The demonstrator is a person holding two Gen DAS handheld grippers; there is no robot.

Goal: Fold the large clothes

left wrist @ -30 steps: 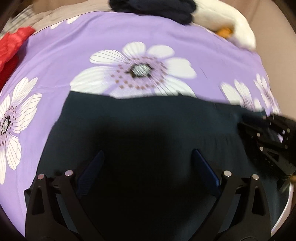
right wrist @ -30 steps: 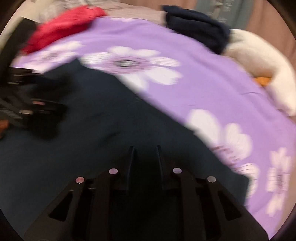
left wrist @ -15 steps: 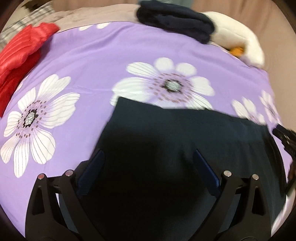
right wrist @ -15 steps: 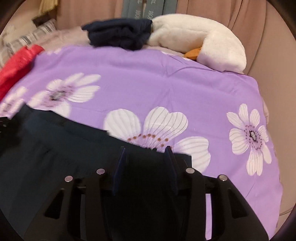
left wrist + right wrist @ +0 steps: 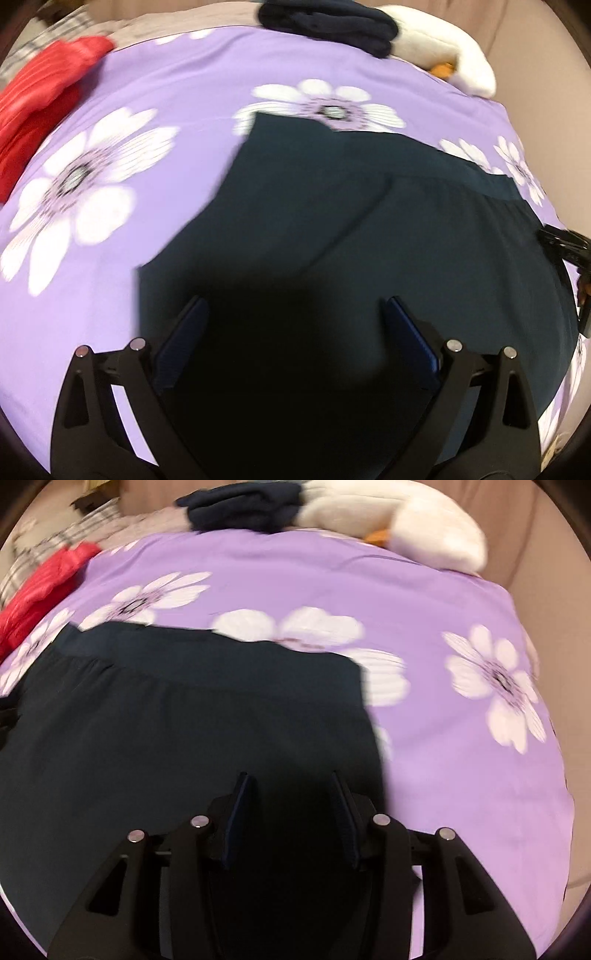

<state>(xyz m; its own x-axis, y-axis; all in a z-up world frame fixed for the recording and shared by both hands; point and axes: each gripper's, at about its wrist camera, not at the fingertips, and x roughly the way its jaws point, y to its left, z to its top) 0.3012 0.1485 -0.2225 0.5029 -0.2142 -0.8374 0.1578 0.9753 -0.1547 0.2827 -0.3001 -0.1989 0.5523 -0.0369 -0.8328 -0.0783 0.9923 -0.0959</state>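
You're hovering both grippers over the dark garment (image 5: 369,221) lying flat on the purple bedspread (image 5: 184,92). Left gripper (image 5: 293,306) is gaping wide, gripping nothing; right gripper (image 5: 290,779) is opening, nothing pinched. The garment's long axis is running side to side, its right edge nearest your right gripper.

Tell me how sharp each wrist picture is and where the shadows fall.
Left wrist view: fisheye bending at the rim, motion smear on the white flowers, a deep shadow on the dark garment between the left tongs. Right wrist view: blurred throughout, plush toy soft-edged, shadow pooling on the garment at the opening right tongs.
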